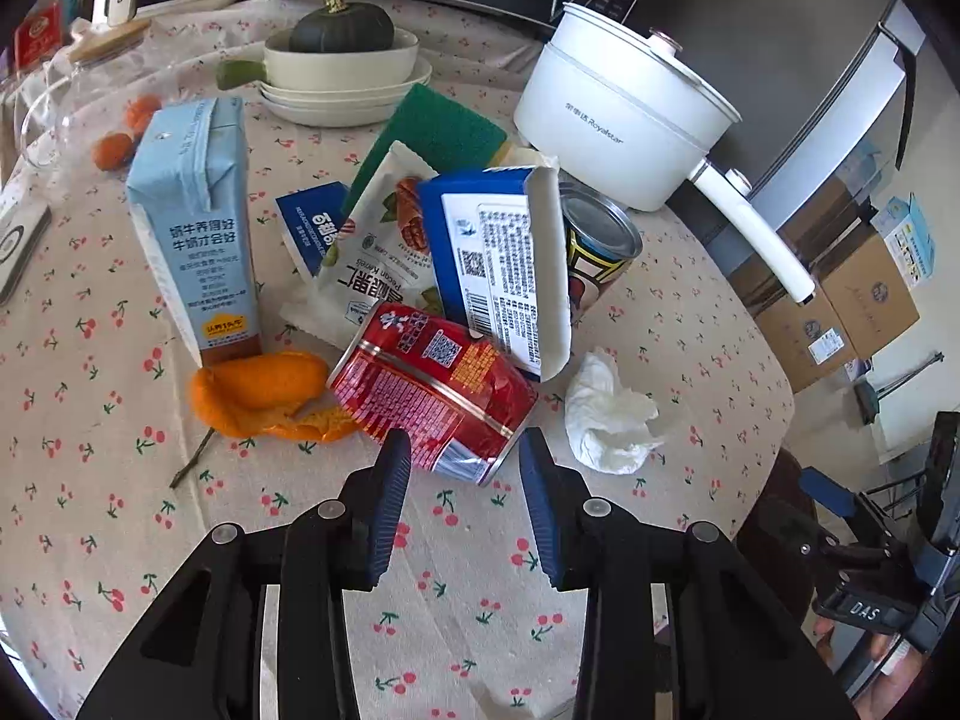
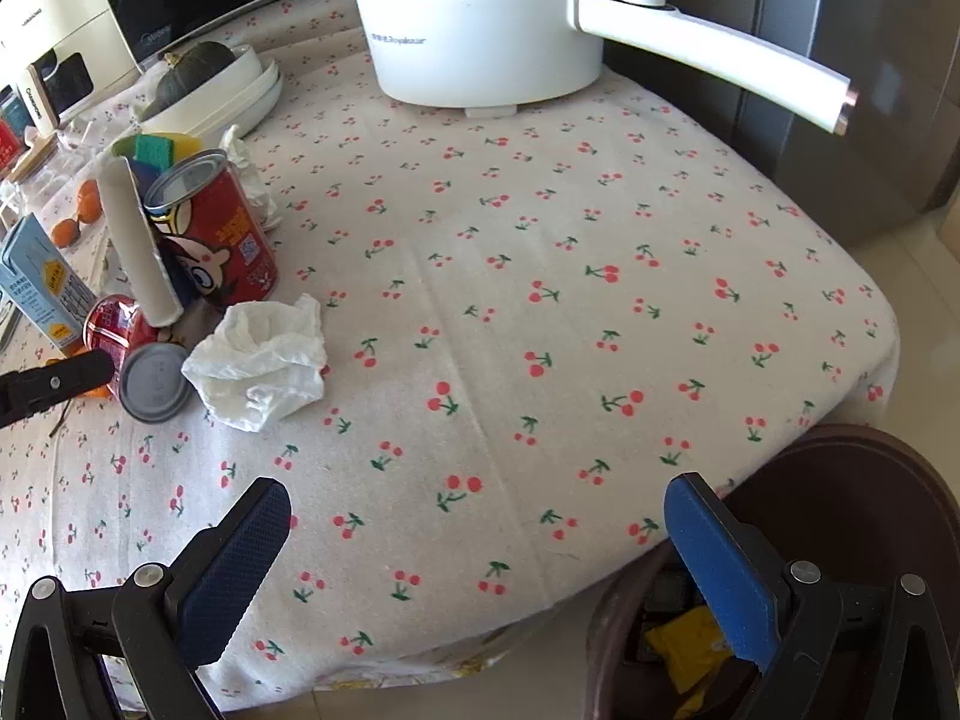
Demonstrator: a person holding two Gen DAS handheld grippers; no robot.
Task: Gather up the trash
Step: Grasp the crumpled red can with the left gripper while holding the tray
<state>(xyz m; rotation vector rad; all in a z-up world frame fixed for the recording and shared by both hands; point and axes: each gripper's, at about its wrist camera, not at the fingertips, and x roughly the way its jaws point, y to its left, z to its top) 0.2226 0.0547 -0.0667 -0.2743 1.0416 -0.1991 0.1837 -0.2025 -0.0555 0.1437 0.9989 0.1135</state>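
A pile of trash lies on the cherry-print tablecloth (image 1: 120, 540). A red can on its side (image 1: 432, 390) is nearest; my left gripper (image 1: 465, 450) is open, its pads flanking the can's near end without gripping. Behind it are a blue-and-white box (image 1: 498, 264), an upright can (image 1: 600, 240), a snack pouch (image 1: 372, 264), a milk carton (image 1: 198, 228), orange peel (image 1: 264, 396) and a crumpled tissue (image 1: 606, 414). My right gripper (image 2: 474, 510) is open and empty over the table's near edge, above a brown bin (image 2: 840, 480) holding a yellow wrapper. The tissue (image 2: 264, 360) lies to its far left.
A white electric pot (image 1: 612, 114) with a long handle stands at the back right. Stacked bowls with a squash (image 1: 342, 54), a green sponge (image 1: 438, 126), a glass jar (image 1: 78, 96) and appliances line the back. Cardboard boxes (image 1: 840, 300) sit on the floor.
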